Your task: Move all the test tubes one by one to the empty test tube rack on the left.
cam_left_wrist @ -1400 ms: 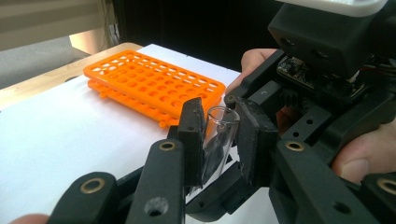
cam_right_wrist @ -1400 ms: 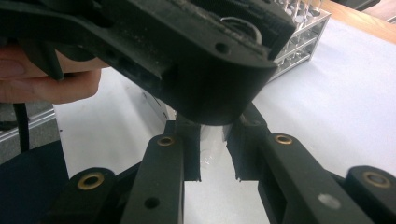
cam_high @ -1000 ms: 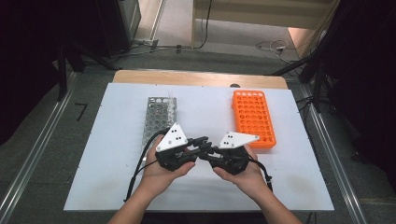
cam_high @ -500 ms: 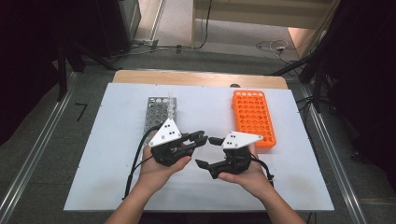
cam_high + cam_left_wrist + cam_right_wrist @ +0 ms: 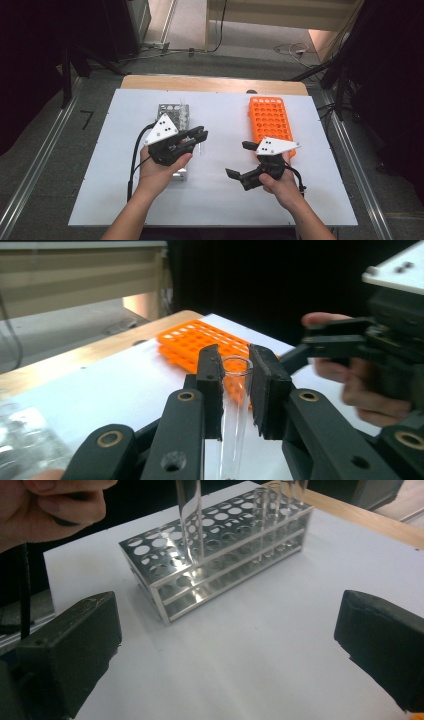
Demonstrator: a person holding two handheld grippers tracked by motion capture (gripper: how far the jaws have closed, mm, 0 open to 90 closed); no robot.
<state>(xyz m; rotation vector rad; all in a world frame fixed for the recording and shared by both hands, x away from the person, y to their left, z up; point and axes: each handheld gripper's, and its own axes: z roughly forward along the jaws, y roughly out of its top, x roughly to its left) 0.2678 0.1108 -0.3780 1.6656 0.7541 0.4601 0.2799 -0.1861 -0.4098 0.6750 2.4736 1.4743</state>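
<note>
A: High view: what is each hand holding over the white table (image 5: pixel 100 190)?

B: The left gripper (image 5: pixel 196 137) is clamped on a clear glass test tube (image 5: pixel 234 405), held above the table beside the metal rack (image 5: pixel 170 112). The left gripper view shows the tube upright between the two pads.

A: And the right one?

B: The right gripper (image 5: pixel 240 160) has just been opening; its jaws stand wide apart with nothing between them. It sits just in front of the orange rack (image 5: pixel 270 120), well apart from the left gripper.

A: What does the right gripper view show?

B: The metal rack, with a few tubes standing at its far end.
</note>
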